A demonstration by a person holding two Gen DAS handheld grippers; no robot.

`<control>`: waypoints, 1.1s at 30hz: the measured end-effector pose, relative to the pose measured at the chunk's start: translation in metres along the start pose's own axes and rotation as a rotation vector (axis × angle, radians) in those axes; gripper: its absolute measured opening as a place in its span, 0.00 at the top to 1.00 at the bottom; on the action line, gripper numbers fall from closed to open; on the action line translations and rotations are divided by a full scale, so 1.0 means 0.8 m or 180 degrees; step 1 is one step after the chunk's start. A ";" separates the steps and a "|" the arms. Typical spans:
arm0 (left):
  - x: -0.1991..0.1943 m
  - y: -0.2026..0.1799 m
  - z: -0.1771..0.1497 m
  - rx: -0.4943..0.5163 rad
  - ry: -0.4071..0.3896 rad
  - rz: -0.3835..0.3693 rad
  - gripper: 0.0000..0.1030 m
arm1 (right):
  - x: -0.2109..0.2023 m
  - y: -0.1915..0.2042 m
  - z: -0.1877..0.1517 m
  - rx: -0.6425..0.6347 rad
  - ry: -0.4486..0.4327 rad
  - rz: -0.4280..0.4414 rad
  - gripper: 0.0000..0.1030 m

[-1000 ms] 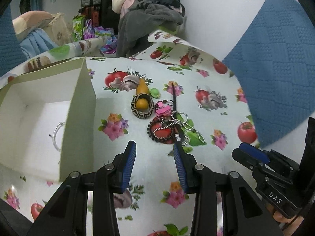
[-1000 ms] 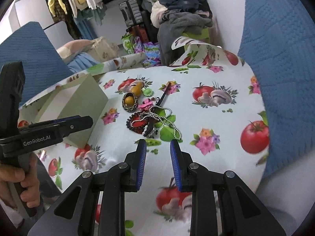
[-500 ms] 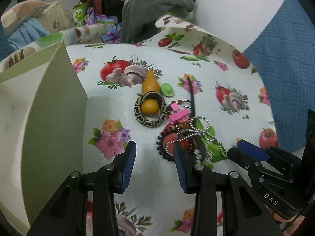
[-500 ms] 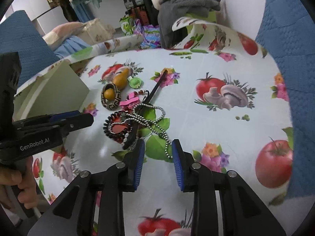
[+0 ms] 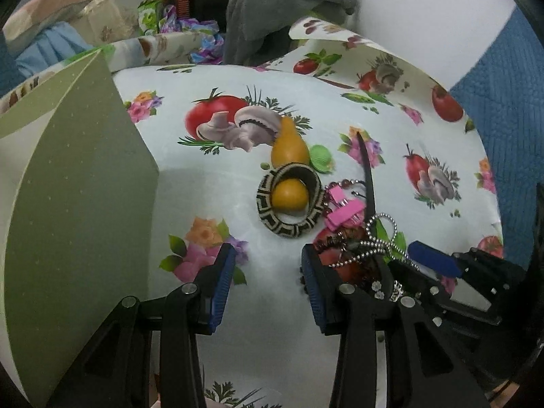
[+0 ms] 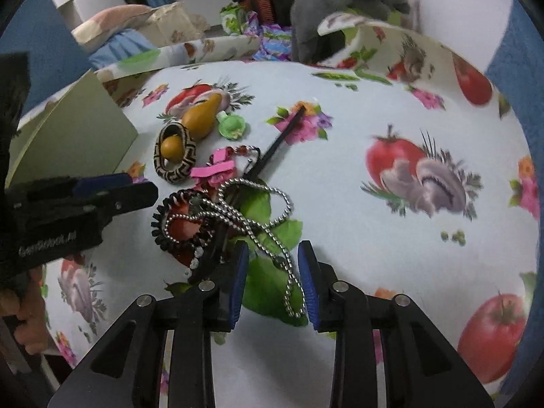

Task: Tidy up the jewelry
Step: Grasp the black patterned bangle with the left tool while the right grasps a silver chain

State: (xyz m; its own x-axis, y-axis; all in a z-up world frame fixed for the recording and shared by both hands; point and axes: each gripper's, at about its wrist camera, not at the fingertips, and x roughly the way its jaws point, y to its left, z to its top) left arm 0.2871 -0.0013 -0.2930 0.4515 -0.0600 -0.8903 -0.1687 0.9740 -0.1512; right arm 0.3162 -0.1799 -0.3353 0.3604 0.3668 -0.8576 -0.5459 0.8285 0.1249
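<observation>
Silver ball chain lies tangled over the dark beaded bracelet in the jewelry heap on the printed tablecloth. Its free loop trails out of the heap and runs toward the right gripper, the loop's long axis roughly in line with the fingers. The tail end sits between the blue pads, which stand apart; jaws parted, not pressing on the chain (no pinch yet, by the look of it).

Right gripper is plainly the nearer tool to the chain, pitched steeply down at the cloth.

Left gripper hangs beside the heap, jaws parted and opening, only bare cloth between them. The woven ring lies just ahead of it. The open green box stands close on its left side, likely the drop-off.
</observation>
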 end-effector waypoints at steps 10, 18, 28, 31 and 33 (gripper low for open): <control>0.005 -0.008 0.007 0.0075 -0.0138 -0.0072 0.62 | 0.009 0.020 0.004 -0.0330 -0.0056 -0.0154 0.95; -0.002 -0.008 0.015 -0.0003 -0.0357 -0.0171 0.63 | -0.016 -0.004 0.008 -0.0008 -0.0252 -0.0194 0.98; 0.015 -0.004 0.013 0.0031 -0.0241 -0.0123 0.66 | -0.033 -0.028 0.001 0.0299 -0.0310 -0.0211 0.98; 0.018 -0.002 0.012 0.0003 -0.0250 -0.0184 0.68 | -0.036 -0.028 -0.002 0.0313 -0.0323 -0.0184 0.98; 0.019 -0.003 0.013 0.0014 -0.0269 -0.0247 0.76 | -0.039 -0.026 -0.003 0.0319 -0.0333 -0.0150 0.98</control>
State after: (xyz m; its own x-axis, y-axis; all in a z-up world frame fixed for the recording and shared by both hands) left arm 0.3033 -0.0026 -0.3018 0.5353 -0.1167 -0.8366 -0.1266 0.9681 -0.2161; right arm 0.3146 -0.2096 -0.3126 0.4636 0.3641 -0.8078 -0.4499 0.8821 0.1394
